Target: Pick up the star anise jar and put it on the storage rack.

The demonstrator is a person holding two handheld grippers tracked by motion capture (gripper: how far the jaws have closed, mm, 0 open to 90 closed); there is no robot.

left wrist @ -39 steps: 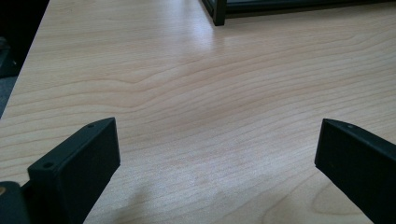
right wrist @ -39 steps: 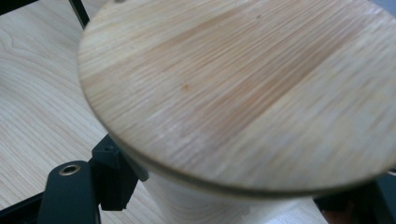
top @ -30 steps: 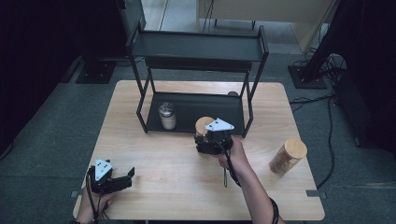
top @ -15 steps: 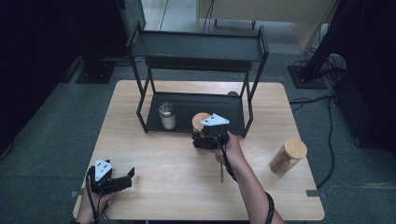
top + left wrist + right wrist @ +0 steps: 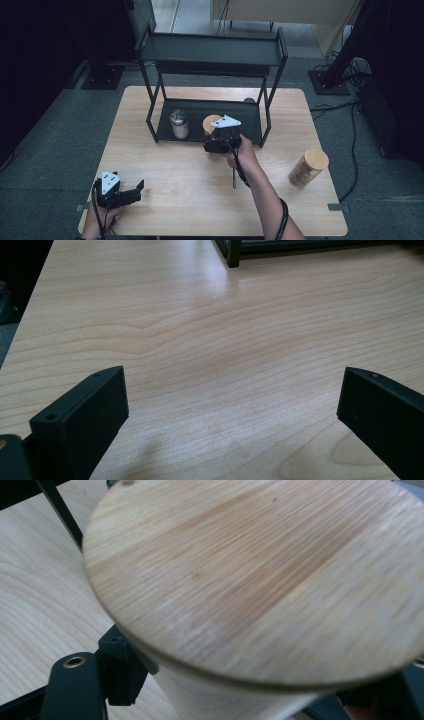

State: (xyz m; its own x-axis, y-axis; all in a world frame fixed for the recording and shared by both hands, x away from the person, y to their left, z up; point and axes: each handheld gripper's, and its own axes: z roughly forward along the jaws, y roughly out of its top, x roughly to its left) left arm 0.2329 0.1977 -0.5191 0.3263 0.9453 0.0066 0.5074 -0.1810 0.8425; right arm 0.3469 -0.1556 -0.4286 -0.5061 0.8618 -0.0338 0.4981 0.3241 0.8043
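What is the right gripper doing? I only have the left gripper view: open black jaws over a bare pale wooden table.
Observer: The right gripper is shut on a round jar with a flat wooden lid, at the front of the black metal rack.
Operator: Anything on the rack?
Observer: A clear glass jar with a metal lid stands on its lower shelf, at the left.
Operator: Any other jars?
Observer: A second wooden-lidded jar stands near the table's right edge.

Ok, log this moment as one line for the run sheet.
right gripper: shut on wood-lidded jar, at rack lower shelf front | left gripper: open, empty, over table
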